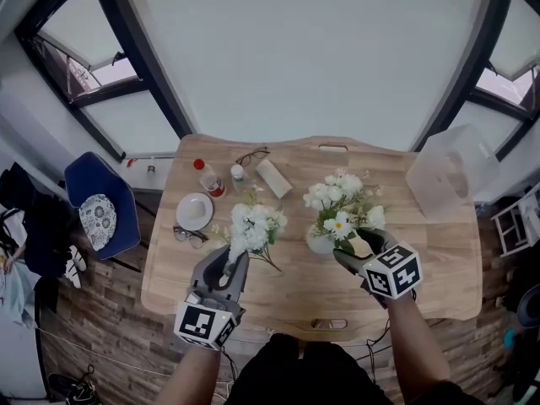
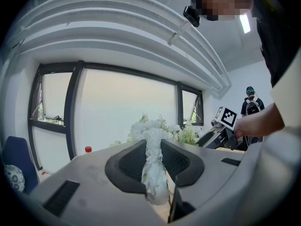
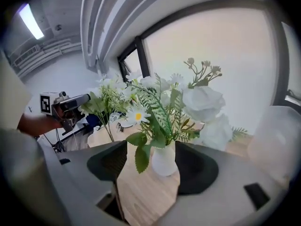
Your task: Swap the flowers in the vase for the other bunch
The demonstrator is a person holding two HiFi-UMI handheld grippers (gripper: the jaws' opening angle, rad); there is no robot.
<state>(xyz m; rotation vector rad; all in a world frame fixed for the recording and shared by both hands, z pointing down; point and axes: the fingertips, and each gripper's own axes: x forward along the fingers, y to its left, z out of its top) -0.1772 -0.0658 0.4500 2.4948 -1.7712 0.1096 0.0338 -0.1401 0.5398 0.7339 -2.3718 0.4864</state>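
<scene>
My left gripper [image 1: 234,258] is shut on the white wrapped stem of a bunch of white flowers [image 1: 254,226], held low over the wooden table [image 1: 287,298]. In the left gripper view the stem [image 2: 154,166] is pinched between both pads, with the blooms beyond. A small white vase [image 1: 321,243] stands to the right and holds daisies, white roses and greenery [image 1: 341,202]. My right gripper [image 1: 353,250] is open at the vase. In the right gripper view the vase [image 3: 164,160] stands between the wide jaws, close to the right pad [image 3: 195,166].
On the far left of the table are a white plate [image 1: 195,211], a red-capped bottle [image 1: 208,177], a small bottle [image 1: 238,175], a white box [image 1: 272,178] and two pairs of glasses [image 1: 190,236]. A translucent bin [image 1: 447,174] sits at the right edge. A blue chair [image 1: 101,202] stands left of the table.
</scene>
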